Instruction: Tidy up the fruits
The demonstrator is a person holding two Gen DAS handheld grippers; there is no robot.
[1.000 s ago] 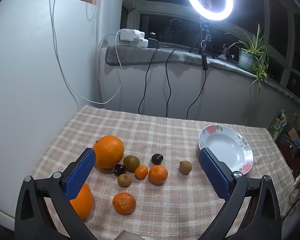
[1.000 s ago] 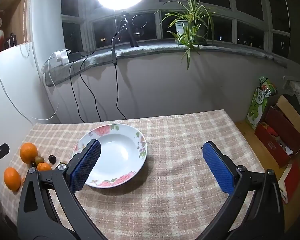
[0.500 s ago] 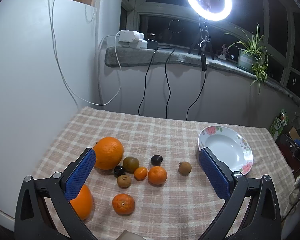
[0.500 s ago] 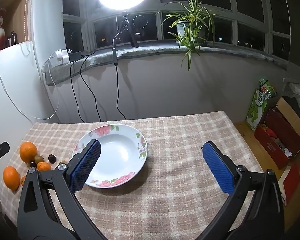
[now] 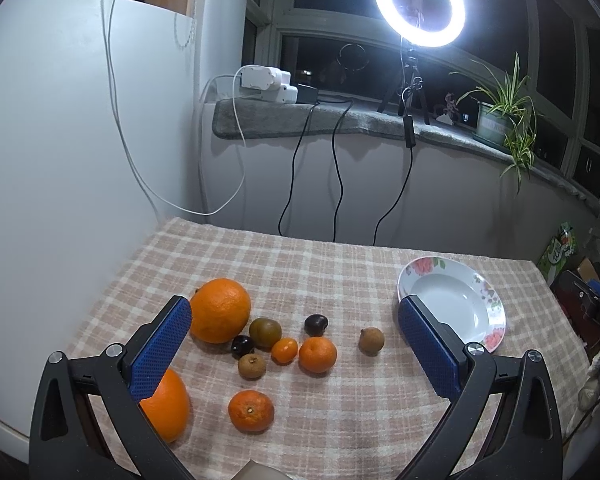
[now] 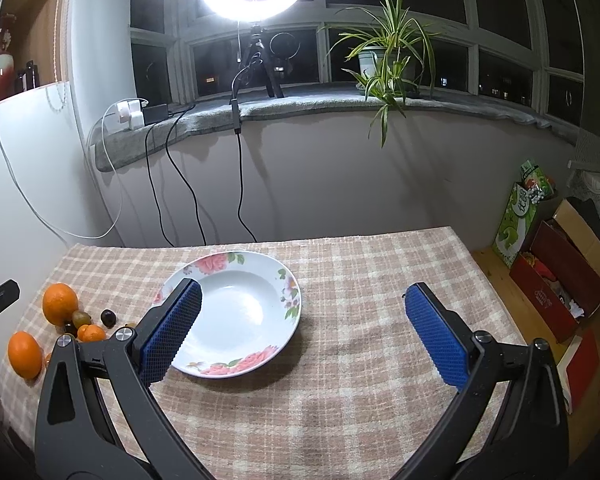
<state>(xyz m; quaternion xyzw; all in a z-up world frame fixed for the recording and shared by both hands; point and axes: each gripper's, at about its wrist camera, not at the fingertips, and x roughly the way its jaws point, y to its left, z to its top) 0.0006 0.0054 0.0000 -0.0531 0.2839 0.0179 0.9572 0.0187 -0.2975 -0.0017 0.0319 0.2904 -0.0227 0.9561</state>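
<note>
Several fruits lie on the checked tablecloth [image 5: 340, 272]: a large orange [image 5: 220, 315], a second orange [image 5: 166, 404] partly behind my left finger, a mandarin [image 5: 251, 410], another mandarin [image 5: 317, 354], a tiny mandarin [image 5: 284, 350], brown longans [image 5: 371, 341] [image 5: 252, 366], a green-brown fruit [image 5: 265, 332] and dark plums [image 5: 315, 325]. My left gripper [image 5: 294, 344] is open above them, empty. A white flowered plate [image 6: 284, 280] stands empty; it also shows in the left wrist view [image 5: 488, 300]. My right gripper [image 6: 302, 330] is open and empty over the plate's right side.
A white cabinet [image 5: 60, 160] borders the table's left side. A ring light [image 5: 419, 8], cables, a power strip [image 5: 266, 82] and a potted plant [image 6: 384, 56] stand on the window ledge. Boxes [image 6: 560, 280] sit on the floor right of the table.
Both grippers have drifted slightly; the left view has shifted a little back from the fruits. Nothing was grasped or moved.
</note>
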